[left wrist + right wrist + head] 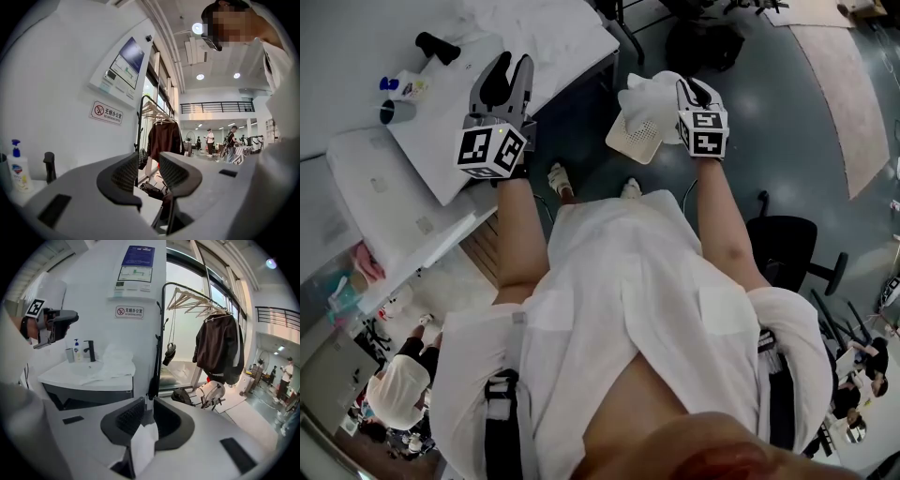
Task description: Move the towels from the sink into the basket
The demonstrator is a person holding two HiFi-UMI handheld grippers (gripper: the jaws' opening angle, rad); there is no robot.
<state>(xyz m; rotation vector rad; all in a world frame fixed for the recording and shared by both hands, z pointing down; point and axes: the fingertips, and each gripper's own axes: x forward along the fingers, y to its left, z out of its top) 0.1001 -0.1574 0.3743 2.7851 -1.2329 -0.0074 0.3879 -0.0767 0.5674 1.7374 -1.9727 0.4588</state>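
In the head view my right gripper (695, 91) is shut on a white towel (652, 96) that hangs over a white perforated basket (634, 141) on the floor. The right gripper view shows a strip of that towel (143, 446) pinched between the jaws of the right gripper (147, 420). More white towels (112, 363) lie heaped on the sink counter (84, 378); from above the towels (520, 21) look crumpled. My left gripper (508, 80) hovers over the counter's near end. In its own view the left gripper (149, 171) is open with nothing between the jaws.
A black faucet (438, 47), a soap bottle (403, 87) and a cup (394, 112) stand at the counter's back. A clothes rack (187, 296) with a dark jacket (220, 345) stands right of the sink. A black office chair (787, 248) sits on the floor at my right.
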